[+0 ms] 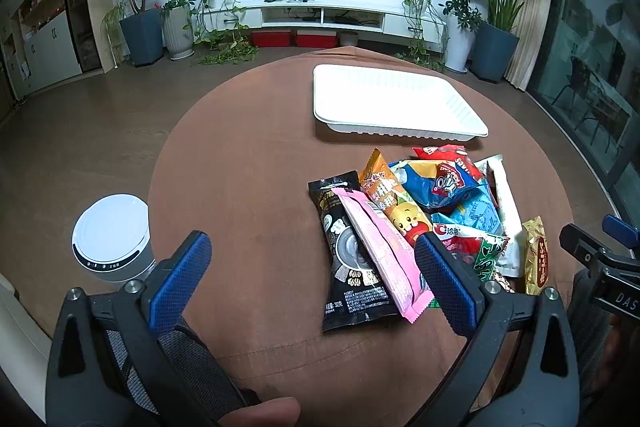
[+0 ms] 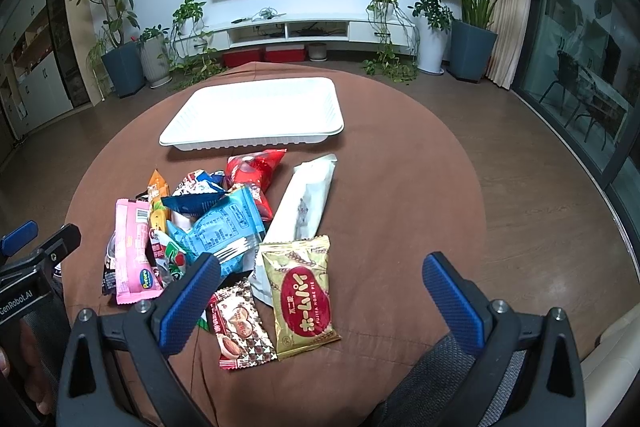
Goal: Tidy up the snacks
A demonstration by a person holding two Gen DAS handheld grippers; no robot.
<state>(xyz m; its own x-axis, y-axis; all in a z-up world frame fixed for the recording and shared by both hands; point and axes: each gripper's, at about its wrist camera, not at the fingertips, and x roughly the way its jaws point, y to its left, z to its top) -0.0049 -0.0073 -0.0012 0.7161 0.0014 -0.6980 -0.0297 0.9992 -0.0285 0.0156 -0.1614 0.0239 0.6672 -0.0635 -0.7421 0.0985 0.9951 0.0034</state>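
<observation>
A pile of snack packets (image 1: 424, 215) lies on the round brown table (image 1: 248, 163), also in the right wrist view (image 2: 224, 227). A white tray (image 1: 392, 103) stands behind it, bare inside, also in the right wrist view (image 2: 256, 115). My left gripper (image 1: 312, 259) is open and empty, above the near left side of the pile, by a black packet (image 1: 352, 267) and a pink packet (image 1: 384, 247). My right gripper (image 2: 320, 279) is open and empty, above a gold packet (image 2: 304, 295) and a red-and-white patterned packet (image 2: 240, 327).
A white round appliance (image 1: 112, 235) stands on the floor left of the table. A long white packet (image 2: 304, 203) lies at the pile's right. Plants, a TV cabinet and glass doors line the room's far side.
</observation>
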